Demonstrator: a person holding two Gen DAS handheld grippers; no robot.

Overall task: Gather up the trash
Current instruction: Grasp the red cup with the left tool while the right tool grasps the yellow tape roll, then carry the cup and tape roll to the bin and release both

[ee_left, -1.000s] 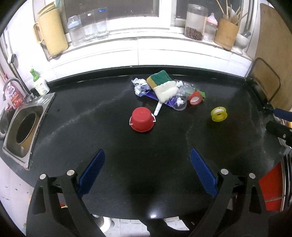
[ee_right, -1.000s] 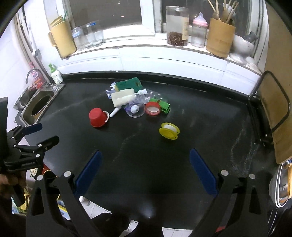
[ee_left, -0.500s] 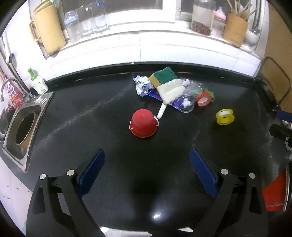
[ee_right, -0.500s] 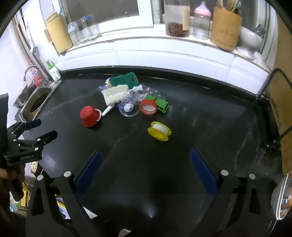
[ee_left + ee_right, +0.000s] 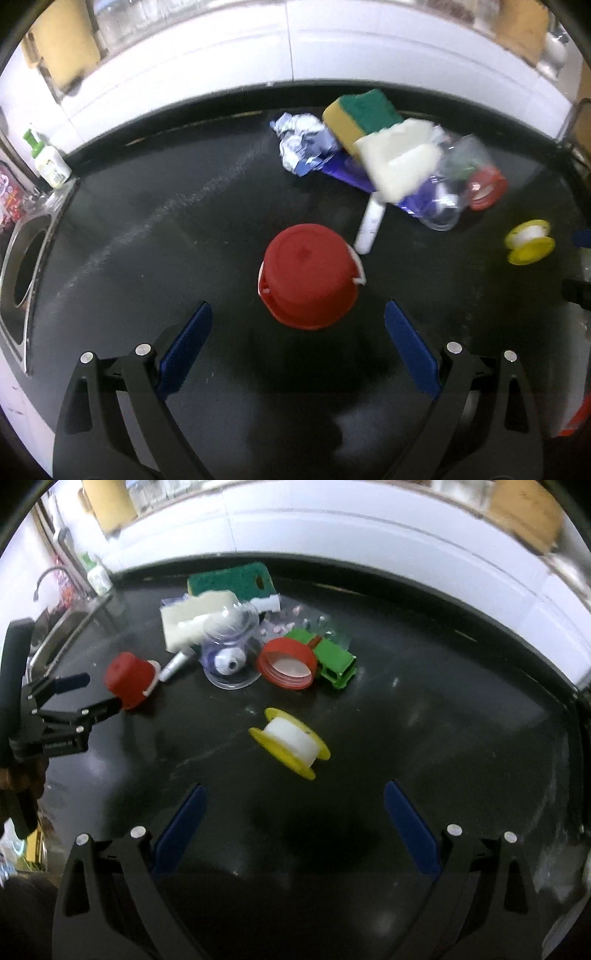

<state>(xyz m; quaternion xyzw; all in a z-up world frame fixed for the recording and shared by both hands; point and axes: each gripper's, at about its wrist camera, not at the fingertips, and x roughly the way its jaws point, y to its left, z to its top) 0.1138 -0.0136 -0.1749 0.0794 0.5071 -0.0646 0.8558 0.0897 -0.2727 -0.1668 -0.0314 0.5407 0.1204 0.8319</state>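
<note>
Your left claw (image 5: 297, 325) is wide apart before the small upside-down red plastic bucket (image 5: 309, 275); your right claw (image 5: 293, 810) is wide too.

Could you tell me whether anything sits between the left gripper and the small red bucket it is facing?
Nothing visible does. The left gripper has its jaws open, and the upside-down red bucket lies just ahead of them on bare black counter. The nearest clutter, a white tube, lies beyond the bucket.

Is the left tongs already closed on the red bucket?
No: the left tongs is open, short of the red bucket.
</note>
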